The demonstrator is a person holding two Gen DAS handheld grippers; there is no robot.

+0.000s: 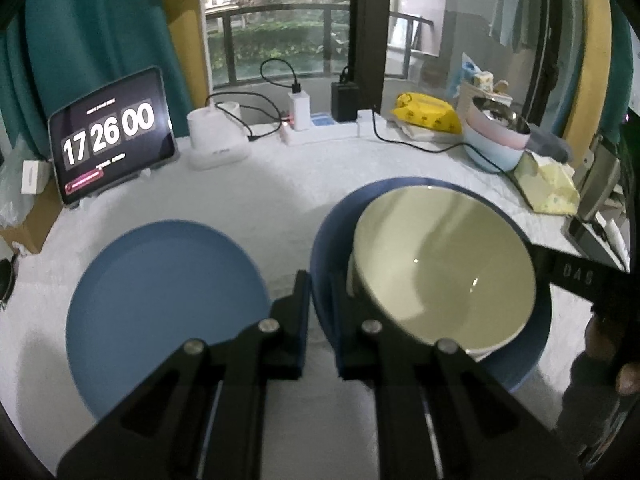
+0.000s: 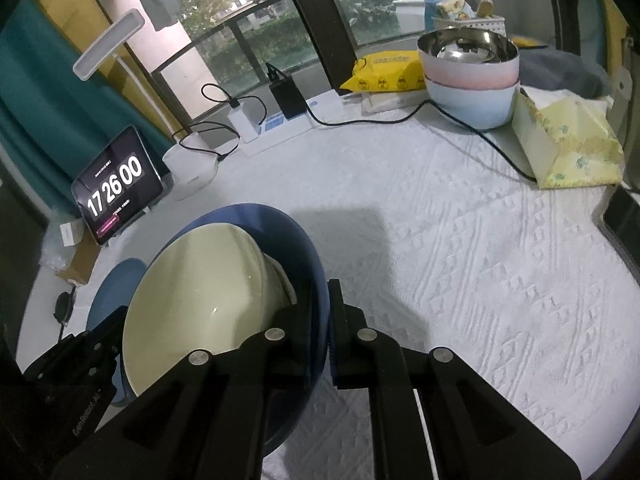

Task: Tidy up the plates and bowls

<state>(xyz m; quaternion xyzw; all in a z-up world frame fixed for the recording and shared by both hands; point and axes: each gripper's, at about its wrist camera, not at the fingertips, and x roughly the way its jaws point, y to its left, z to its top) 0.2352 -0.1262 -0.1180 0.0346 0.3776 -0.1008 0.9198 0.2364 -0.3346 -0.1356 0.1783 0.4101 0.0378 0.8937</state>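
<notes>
A dark blue bowl (image 1: 326,248) holds a cream bowl (image 1: 444,272) tilted inside it. My left gripper (image 1: 320,300) is shut on the blue bowl's left rim. My right gripper (image 2: 320,312) is shut on the blue bowl (image 2: 296,236) at its right rim; the cream bowl (image 2: 200,292) leans inside. The right gripper's finger also shows at the bowl's far side in the left wrist view (image 1: 576,276). A flat blue plate (image 1: 164,308) lies on the white cloth left of the bowls; part of it shows in the right wrist view (image 2: 116,284).
A stack of pink and light blue bowls with a steel one inside (image 2: 470,76) stands at the back right beside a tissue pack (image 2: 568,148). A tablet clock (image 1: 110,132), a white box (image 1: 216,136), a power strip with cables (image 1: 320,128) and a yellow packet (image 1: 428,114) line the back.
</notes>
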